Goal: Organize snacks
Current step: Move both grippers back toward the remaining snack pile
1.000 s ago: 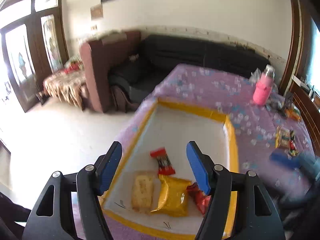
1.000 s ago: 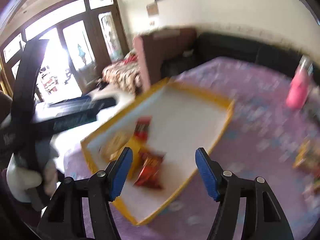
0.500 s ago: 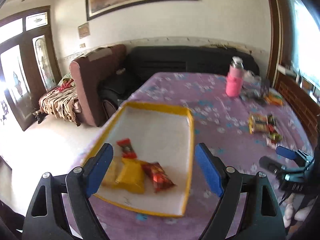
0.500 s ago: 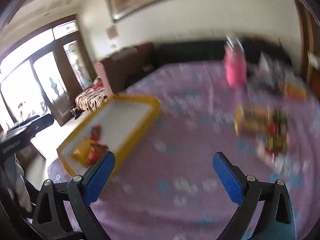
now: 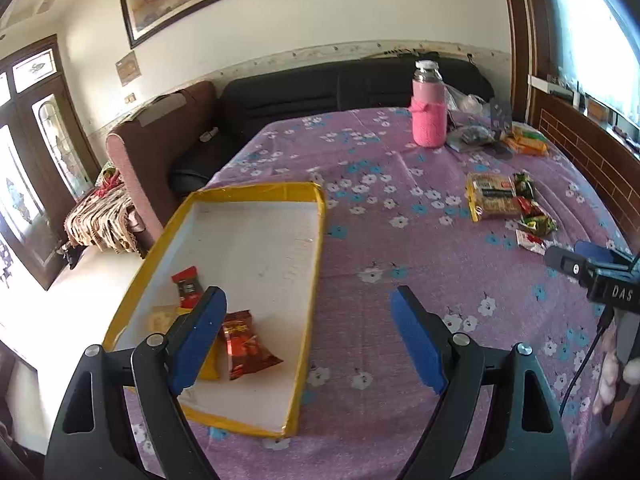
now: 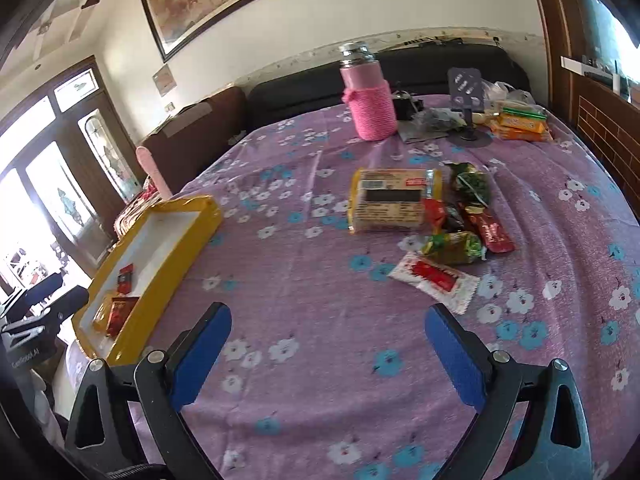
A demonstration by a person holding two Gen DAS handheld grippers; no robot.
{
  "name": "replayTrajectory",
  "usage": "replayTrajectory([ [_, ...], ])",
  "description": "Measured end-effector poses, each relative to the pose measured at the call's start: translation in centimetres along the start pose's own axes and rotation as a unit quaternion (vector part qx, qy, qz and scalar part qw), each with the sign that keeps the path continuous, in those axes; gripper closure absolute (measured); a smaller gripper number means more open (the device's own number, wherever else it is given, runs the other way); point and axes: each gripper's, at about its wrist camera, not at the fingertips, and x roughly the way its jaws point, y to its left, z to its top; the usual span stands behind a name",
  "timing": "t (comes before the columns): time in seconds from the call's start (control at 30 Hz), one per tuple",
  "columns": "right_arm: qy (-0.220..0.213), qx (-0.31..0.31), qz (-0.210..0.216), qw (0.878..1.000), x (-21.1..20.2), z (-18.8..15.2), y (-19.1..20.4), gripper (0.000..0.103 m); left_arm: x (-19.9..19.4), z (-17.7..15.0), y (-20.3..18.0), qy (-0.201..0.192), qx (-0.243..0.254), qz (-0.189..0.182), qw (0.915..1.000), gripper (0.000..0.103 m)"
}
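A yellow-rimmed white tray (image 5: pixel 316 240) lies on the purple floral tablecloth; it also shows in the right wrist view (image 6: pixel 176 240). It holds a shiny red packet (image 5: pixel 244 344), a small red-black bar (image 5: pixel 187 286) and yellow packets partly hidden behind my left finger. My left gripper (image 5: pixel 308 312) is open and empty above the tray's near right corner. Loose snacks lie apart on the cloth: a yellow biscuit pack (image 6: pixel 394 200), green packets (image 6: pixel 454 246), a red bar (image 6: pixel 490 228), a white-red sachet (image 6: pixel 434 276). My right gripper (image 6: pixel 328 328) is open and empty, short of the sachet.
A pink-sleeved bottle (image 6: pixel 370 100) stands at the table's far side, next to a dark stand (image 6: pixel 466 88), plastic bags and orange packs (image 6: pixel 520 122). A black sofa and a brown armchair stand beyond the table. The right gripper shows at the left wrist view's right edge (image 5: pixel 592 268).
Both grippers have pulled back from the tray and swung right. The right one now faces the loose snack pile. Both jaws stand wider apart than a second ago.
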Motion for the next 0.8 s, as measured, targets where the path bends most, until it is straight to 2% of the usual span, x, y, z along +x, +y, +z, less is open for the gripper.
replayTrajectory([
  [0.3,-0.008,0.023,-0.037,0.999,1.6,3.2,-3.8,0.004,3.4,0.3,-1.8,0.035,0.011,-0.026,0.999,0.018],
  [0.53,-0.019,0.042,-0.063,0.997,4.1,9.2,-6.9,0.005,4.5,0.0,-2.1,0.046,-0.002,-0.08,0.9957,0.018],
  [0.63,-0.002,0.034,-0.091,0.995,7.0,11.5,-7.6,0.007,4.8,-0.3,-2.1,0.052,-0.005,-0.094,0.9942,0.018],
  [0.7,0.017,0.023,-0.098,0.995,9.0,12.3,-7.6,0.013,5.1,-0.5,-2.1,0.056,-0.005,-0.099,0.9935,0.018],
  [0.8,0.039,0.015,-0.116,0.992,12.0,13.3,-7.4,0.014,5.4,-0.7,-1.9,0.062,-0.006,-0.105,0.9925,0.018],
])
